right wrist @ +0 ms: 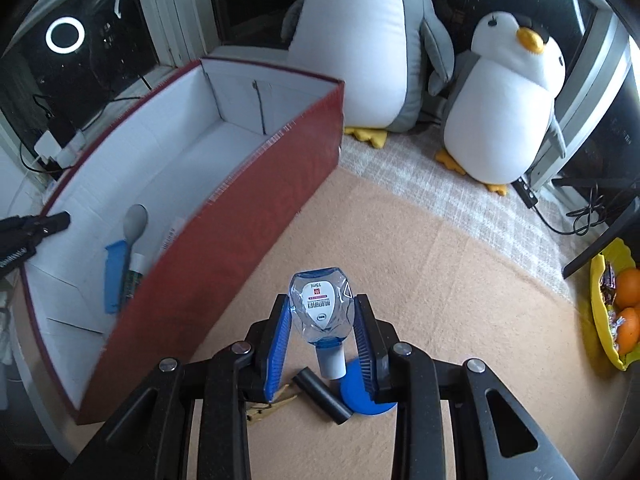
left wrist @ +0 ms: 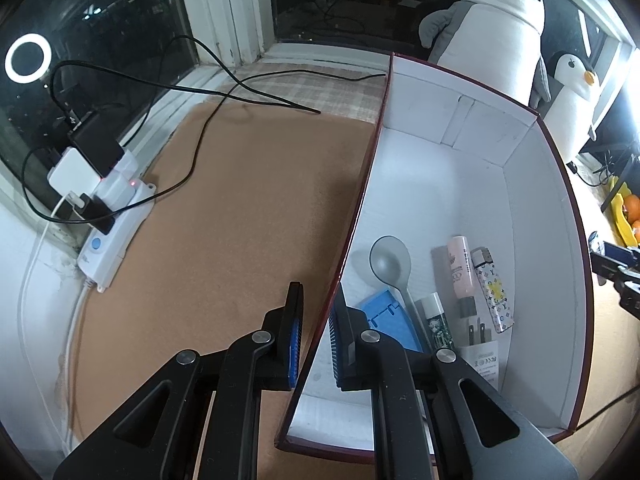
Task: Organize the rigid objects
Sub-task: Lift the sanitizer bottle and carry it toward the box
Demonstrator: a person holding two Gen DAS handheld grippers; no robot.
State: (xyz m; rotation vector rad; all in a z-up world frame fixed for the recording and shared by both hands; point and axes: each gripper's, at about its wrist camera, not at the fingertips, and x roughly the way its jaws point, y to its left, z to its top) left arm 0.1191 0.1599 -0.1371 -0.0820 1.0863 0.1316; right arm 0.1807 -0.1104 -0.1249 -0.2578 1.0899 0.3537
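The red box (right wrist: pixel 224 216) is sitting on the brown worktop (right wrist: pixel 420 264), its wall pinched by the clenched left gripper (left wrist: pixel 314 344), likely steadying it. Inside are lying a spoon (left wrist: pixel 390 266), tubes and a lighter (left wrist: pixel 494 292). The right gripper (right wrist: pixel 322 340) is grasping a small clear bottle (right wrist: pixel 320 304), carrying it above the worktop just beside the box.

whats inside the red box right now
Inside the red box: grey spoon, blue tray, pink tube, patterned lighter, green-white stick. The left fingers cover its near corner.
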